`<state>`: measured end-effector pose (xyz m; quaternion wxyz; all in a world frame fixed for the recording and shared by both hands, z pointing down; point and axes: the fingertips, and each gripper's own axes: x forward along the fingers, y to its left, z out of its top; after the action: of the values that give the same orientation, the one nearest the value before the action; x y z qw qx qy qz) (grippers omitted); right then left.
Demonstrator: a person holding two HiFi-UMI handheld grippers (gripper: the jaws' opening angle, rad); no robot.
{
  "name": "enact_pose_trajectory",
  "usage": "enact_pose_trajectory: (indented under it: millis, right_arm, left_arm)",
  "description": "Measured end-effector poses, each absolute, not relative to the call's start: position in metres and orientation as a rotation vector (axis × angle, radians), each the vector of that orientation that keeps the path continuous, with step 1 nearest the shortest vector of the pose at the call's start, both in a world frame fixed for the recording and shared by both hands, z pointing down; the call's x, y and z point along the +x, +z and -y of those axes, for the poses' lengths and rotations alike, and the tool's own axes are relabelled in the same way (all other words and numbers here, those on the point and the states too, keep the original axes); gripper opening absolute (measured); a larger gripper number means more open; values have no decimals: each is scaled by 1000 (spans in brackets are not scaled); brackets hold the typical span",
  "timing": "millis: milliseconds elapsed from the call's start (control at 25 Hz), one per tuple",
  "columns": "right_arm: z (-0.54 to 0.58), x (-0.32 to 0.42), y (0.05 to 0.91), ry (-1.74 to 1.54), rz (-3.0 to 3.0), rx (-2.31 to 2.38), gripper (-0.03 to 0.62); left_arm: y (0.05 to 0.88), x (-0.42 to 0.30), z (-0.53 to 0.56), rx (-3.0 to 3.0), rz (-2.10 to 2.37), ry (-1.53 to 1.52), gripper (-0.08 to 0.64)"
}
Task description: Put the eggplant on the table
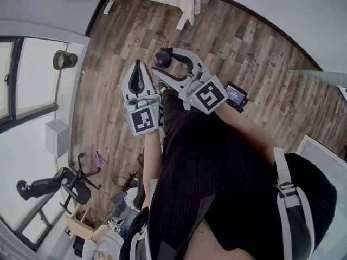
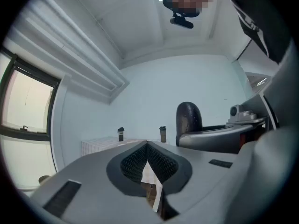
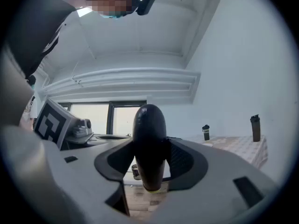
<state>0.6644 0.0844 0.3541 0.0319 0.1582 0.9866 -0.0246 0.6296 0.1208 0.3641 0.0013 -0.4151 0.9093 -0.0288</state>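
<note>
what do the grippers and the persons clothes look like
The left gripper and right gripper are light grey, with curved jaws and dark ribbed pads. Each carries a cube with black-and-white square markers. The person wears a black top.

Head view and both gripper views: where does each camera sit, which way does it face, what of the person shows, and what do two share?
Head view: on the person's head, facing steeply down at the wooden floor; shows black-clad torso, left gripper, right gripper holding the eggplant.
Left gripper view: on that gripper, level along its shut jaws toward a pale wall; black clothing top right.
Right gripper view: on that gripper, level along jaws clamping the eggplant, toward windows; black clothing top left.
Shared: both gripper views show the table.
</note>
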Motion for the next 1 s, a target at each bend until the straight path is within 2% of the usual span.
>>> enact_pose_trajectory:
  millis: [200, 440, 1000]
  right_arm:
    - [-100, 660, 355, -178, -3017, 586, 216]
    - [-112, 639, 354, -148, -3016, 599, 219]
    - [-106, 534, 358, -101, -3123, 397, 219]
  left_arm:
    - [367, 622, -131, -1297, -2863, -91, -11]
    - [368, 600, -141, -1298, -2868, -74, -11]
    - [355, 498, -146, -1404, -2779, -66, -11]
